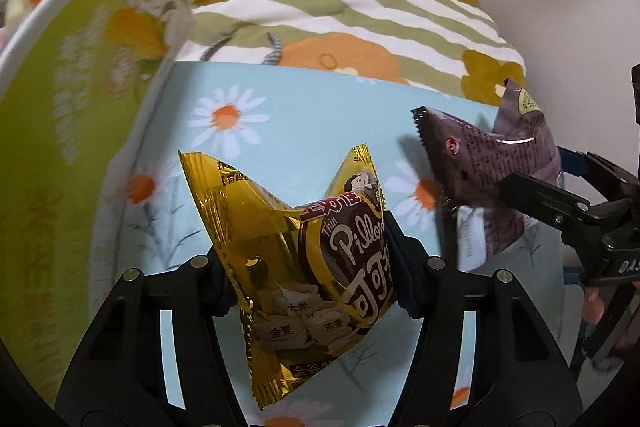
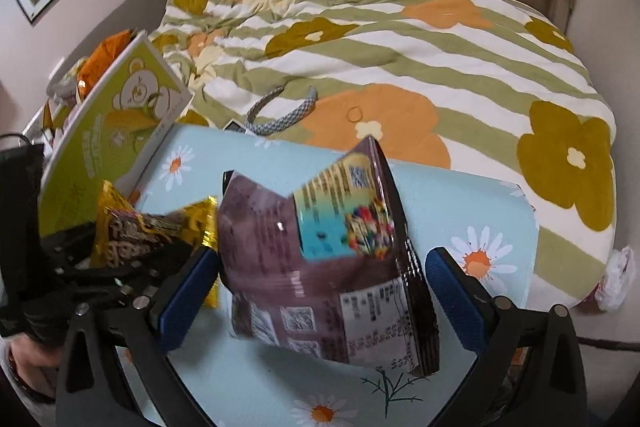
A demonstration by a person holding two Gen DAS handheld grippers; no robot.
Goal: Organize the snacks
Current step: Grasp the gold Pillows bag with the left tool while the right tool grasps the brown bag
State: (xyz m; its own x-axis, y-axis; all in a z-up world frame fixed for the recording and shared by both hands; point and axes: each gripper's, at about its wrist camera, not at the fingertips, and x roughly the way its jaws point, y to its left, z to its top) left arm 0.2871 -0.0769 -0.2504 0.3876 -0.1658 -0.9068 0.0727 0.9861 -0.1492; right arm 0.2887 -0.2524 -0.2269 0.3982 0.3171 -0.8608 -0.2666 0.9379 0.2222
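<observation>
The left gripper's jaws clamp a gold snack packet.

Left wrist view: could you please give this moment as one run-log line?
left jaws: shut on gold snack packet | right jaws: around purple packet, grip unclear

A light-blue daisy-print cloth bears the purple packet and green box.

The gold snack packet, low in the middle of the left wrist view, reads "Thin Pillow" in white script, with large white characters 可可 below it and small labels 大米, 全麦 and 燕麦 near its lower part. The purple snack packet, in the middle of the right wrist view, bears QR codes and fine print too small to read.
</observation>
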